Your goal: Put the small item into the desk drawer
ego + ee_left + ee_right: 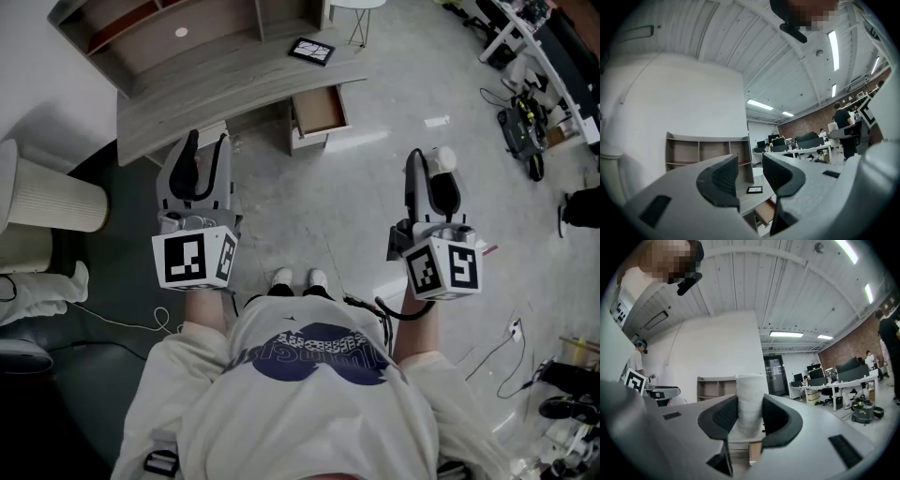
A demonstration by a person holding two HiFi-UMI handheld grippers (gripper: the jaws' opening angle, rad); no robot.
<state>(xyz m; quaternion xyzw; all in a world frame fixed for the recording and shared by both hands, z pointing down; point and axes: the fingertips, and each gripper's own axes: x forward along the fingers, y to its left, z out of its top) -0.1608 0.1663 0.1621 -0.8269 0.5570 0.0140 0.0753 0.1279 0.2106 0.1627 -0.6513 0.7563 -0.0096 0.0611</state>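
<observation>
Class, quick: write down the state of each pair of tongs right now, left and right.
Left tongs: open, nothing between them.
Right tongs: closed on a small white roll.

From well back of the desk (234, 89), my head camera looks steeply down. Cameras on my left gripper (208, 142) and right gripper (428, 161) look level along their jaws toward that desk, far off; all three views share its open drawer (321, 111).

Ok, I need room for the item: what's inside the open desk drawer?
In the head view the drawer shows only its bare brown bottom. Its rear part runs under the desk top, so anything there is hidden.
</observation>
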